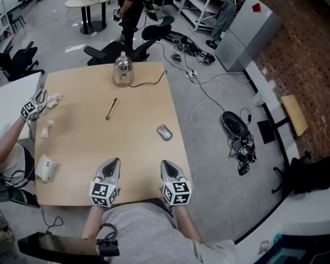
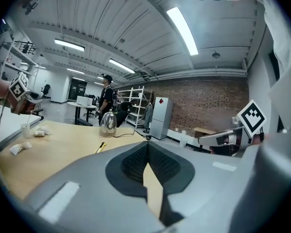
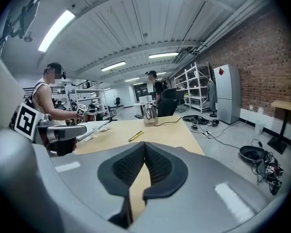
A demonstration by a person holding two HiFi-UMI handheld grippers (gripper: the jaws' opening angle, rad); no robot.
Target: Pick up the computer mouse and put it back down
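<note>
The grey computer mouse [image 1: 164, 132] lies on the wooden table [image 1: 82, 147] near its right edge. My right gripper [image 1: 165, 164] hovers just short of it at the table's near edge, jaws shut with nothing between them [image 3: 144, 145]. My left gripper [image 1: 114, 162] sits beside it to the left, also shut and empty [image 2: 146, 145]. The mouse shows in neither gripper view.
A metal kettle [image 1: 122, 69] with a cable stands at the far edge, and a yellow pen [image 1: 111, 108] lies mid-table. Another person's gripper [image 1: 34, 106] and small white objects [image 1: 45, 168] are at the left side. Office chairs, cables and shelves stand on the floor beyond.
</note>
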